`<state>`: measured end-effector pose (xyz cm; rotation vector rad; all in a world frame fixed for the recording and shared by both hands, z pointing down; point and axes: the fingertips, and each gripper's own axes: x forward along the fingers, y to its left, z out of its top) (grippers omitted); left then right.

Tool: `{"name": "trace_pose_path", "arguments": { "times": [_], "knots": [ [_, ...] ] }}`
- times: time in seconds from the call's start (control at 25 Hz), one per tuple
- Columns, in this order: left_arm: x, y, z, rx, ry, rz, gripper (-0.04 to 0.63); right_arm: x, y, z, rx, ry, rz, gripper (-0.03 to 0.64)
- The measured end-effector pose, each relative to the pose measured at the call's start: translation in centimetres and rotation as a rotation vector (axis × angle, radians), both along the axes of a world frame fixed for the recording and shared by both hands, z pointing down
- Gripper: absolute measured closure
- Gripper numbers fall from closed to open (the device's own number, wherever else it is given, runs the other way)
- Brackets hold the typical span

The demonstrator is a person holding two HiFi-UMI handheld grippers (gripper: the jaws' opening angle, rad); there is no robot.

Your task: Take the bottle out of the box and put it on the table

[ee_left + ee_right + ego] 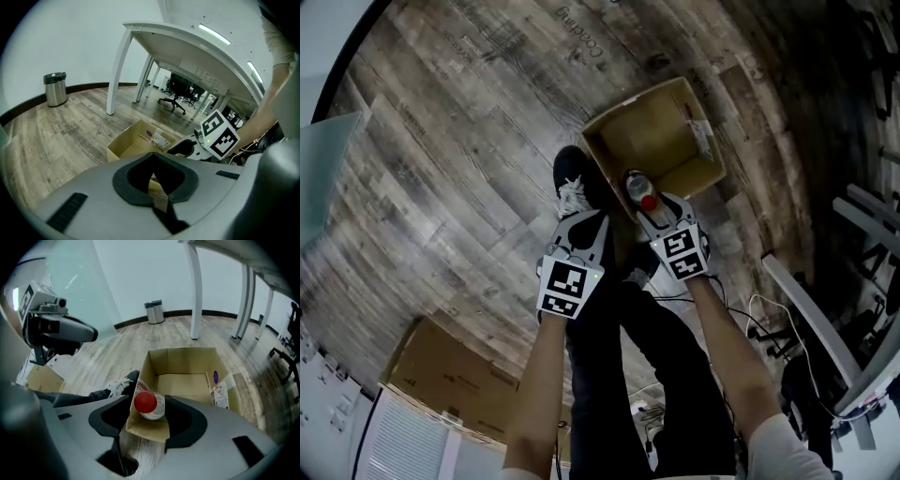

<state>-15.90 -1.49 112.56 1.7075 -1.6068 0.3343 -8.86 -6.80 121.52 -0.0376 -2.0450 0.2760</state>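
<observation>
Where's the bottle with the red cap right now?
In the right gripper view, the bottle stands in the near corner of the open cardboard box on the floor, between the right gripper's open jaws.

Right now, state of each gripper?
Left gripper: shut, nothing clearly held.
Right gripper: open; bottle stands between its jaws, ungripped.

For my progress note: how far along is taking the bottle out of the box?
Done: nothing yet; the bottle stands inside the box. In hand: the right hand-held gripper is open around its red cap, not gripping. Remaining: grip, lift out, set on the table.
</observation>
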Motion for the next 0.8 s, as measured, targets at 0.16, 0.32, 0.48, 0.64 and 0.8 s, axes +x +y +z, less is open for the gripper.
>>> {"name": "trace_pose_path", "arguments": {
  "times": [0.16, 0.32, 0.48, 0.64, 0.8],
  "knots": [
    [0.1, 1.4, 0.9, -0.01, -0.003, -0.011, 0.58, -0.6, 0.0, 1.3, 0.086, 0.028, -0.068, 0.384],
    [0.2, 2.5, 1.2, -0.027, -0.002, -0.018, 0.58, -1.0, 0.3, 1.6, 0.128, 0.061, -0.129, 0.427],
    [0.3, 2.6, 0.4, -0.029, -0.006, -0.018, 0.58, -0.5, -0.2, 0.7, 0.123, 0.077, -0.137, 0.434],
    [0.4, 1.9, -1.3, -0.013, -0.023, 0.019, 0.58, 0.1, -0.5, -1.5, 0.131, 0.05, -0.118, 0.434],
    [-0.3, 0.2, -3.5, 0.011, -0.046, 0.042, 0.58, 0.3, -1.6, -4.1, 0.148, 0.017, -0.101, 0.436]
  ]
}}
